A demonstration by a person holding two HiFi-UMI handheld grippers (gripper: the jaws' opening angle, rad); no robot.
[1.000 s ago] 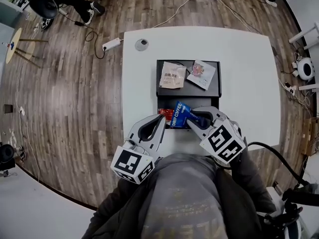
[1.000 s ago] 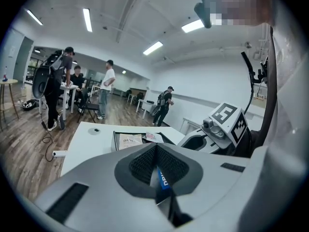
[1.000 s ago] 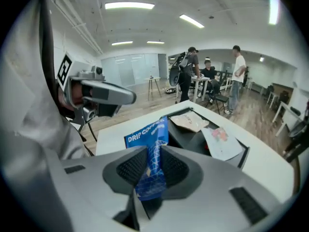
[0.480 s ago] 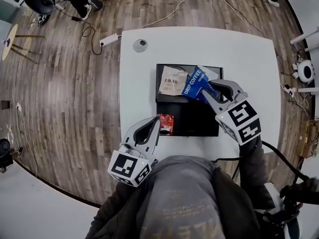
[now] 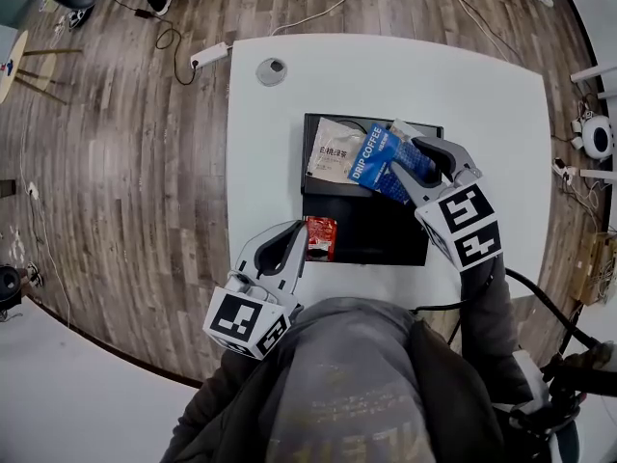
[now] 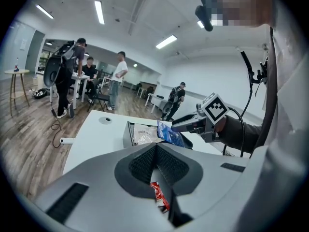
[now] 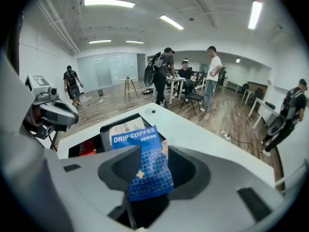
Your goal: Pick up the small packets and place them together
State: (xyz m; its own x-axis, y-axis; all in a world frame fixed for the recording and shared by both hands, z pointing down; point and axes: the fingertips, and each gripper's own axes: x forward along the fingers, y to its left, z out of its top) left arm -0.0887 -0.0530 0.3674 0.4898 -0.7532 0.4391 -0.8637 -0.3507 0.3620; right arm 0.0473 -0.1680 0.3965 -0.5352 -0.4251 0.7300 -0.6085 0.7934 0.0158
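Only a pale corner of a third packet (image 5: 402,127) shows from under the blue packet (image 5: 376,160), which also covers the right edge of the white packet (image 5: 333,149); the white packet's print is too small to read. The blue packet's rear end is lost between the right gripper's (image 5: 417,162) opening jaws. In the left gripper view the red packet (image 6: 158,193) is a mere sliver behind the left gripper's (image 6: 155,148) closed jaws. The person's torso (image 5: 357,384) hides the table's (image 5: 482,95) near edge

Packet (image 5: 320,237) on tray (image 5: 386,244), near left edge
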